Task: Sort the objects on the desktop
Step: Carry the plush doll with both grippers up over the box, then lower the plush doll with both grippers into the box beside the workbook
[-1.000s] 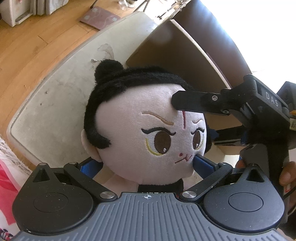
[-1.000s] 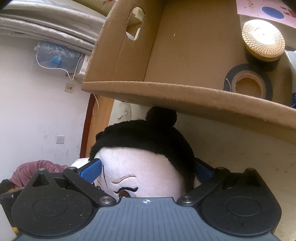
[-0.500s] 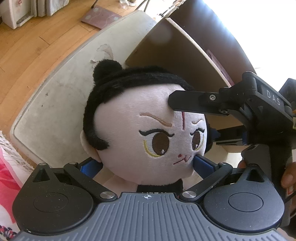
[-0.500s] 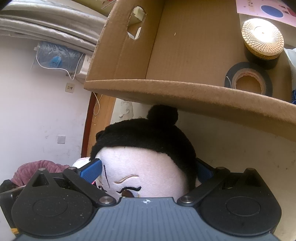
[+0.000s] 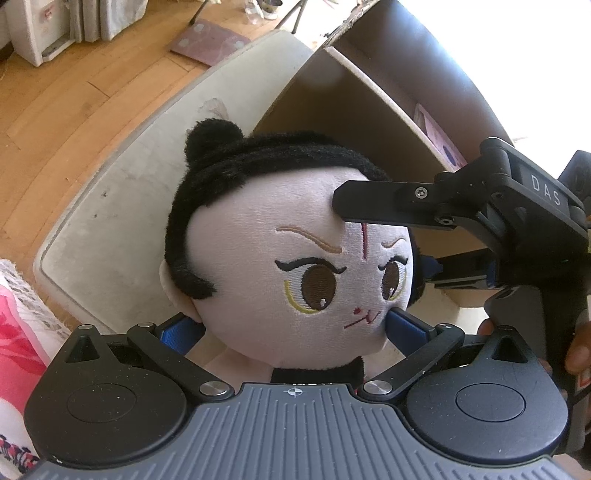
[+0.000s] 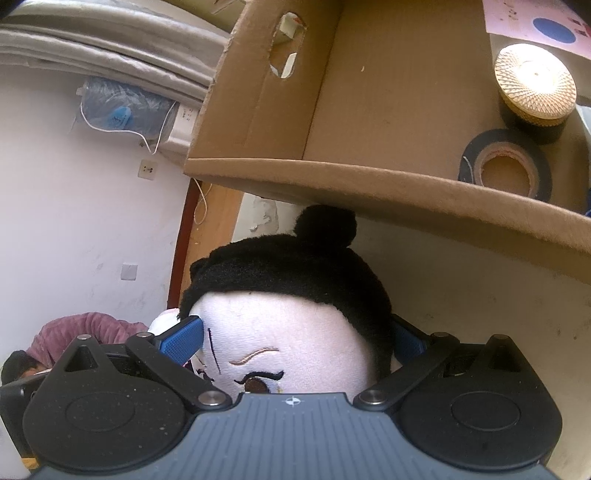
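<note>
I hold a soft plush doll with black fuzzy hair, a round bun and a pale stitched face with both of my tongs. My left tongs are clamped on the doll low down, with one blue pad by its ear and the other blue pad pressed into its cheek. My right tongs are clamped on the doll's head, one blue pad on the forehead by the dark red stitched line and the other pad in the black hair at the back. In the left view my right tongs come in from the right side, and a black finger lies across the doll's forehead. The doll is over the dirty white tabletop, near the edge beside the open brown cardboard box. Its bun almost touches the box's near wall. Inside the box lie a black roll of tape, a round woven lid and a pink paper card with a blue dot. Past the tabletop's far edge is the wooden floor.
</note>
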Motion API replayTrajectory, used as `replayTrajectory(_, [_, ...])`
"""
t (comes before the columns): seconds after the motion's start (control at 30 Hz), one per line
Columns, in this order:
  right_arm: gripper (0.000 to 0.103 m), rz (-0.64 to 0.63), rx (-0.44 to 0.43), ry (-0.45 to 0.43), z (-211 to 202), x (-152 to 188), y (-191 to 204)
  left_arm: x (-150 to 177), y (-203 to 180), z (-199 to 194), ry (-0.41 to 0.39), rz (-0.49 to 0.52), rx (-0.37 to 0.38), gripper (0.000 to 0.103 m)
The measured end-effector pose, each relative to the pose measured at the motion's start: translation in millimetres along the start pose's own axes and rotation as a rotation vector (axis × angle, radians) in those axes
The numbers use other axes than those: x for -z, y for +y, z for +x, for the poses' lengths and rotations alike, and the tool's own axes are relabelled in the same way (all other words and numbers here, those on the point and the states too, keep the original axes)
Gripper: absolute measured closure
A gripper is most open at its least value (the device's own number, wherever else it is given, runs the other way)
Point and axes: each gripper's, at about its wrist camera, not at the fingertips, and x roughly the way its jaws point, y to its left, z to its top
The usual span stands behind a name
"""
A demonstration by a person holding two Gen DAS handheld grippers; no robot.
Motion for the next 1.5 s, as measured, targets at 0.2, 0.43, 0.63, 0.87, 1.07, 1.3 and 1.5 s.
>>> replayTrajectory(0.2, [0.0, -0.031, -0.012, -0.002, -4.4, 1.9, 8.4, 4.2, -3.0, -5.6, -0.025, -0.006, -0.007, 0.0])
replayTrajectory(0.43, [0.0, -0.041, -0.033, -0.007, -15.6, 5.3, 22.7, 10.5, -9.1, -22.8, -0.069, -0.004, -0.025, 0.0])
replayTrajectory(0.63, [0.0, -0.075, -0.055, -0.022, -32.8, 5.9, 38.1, 15.5, -20.0, -43.2, -0.116, 0.017, -0.028, 0.0])
replayTrajectory(0.87, [0.0, -0.143, -0.066, -0.068, -51.1, 6.5, 57.9, 15.1, -35.9, -57.5, -0.162, 0.031, -0.026, 0.0])
replayTrajectory(1.07, [0.0, -0.133, -0.094, -0.091, -58.8, 2.2, 66.4, 11.7, -43.7, -62.4, -0.182, 0.061, -0.039, 0.0])
replayTrajectory(1.3, [0.0, -0.09, -0.13, -0.117, -70.5, -8.7, 63.2, -8.3, -51.0, -67.5, -0.179, 0.103, -0.066, 0.0])
replayTrajectory(1.5, [0.0, -0.056, -0.143, -0.171, -80.3, -22.3, 55.4, -28.5, -60.1, -61.3, -0.164, 0.15, -0.068, 0.0])
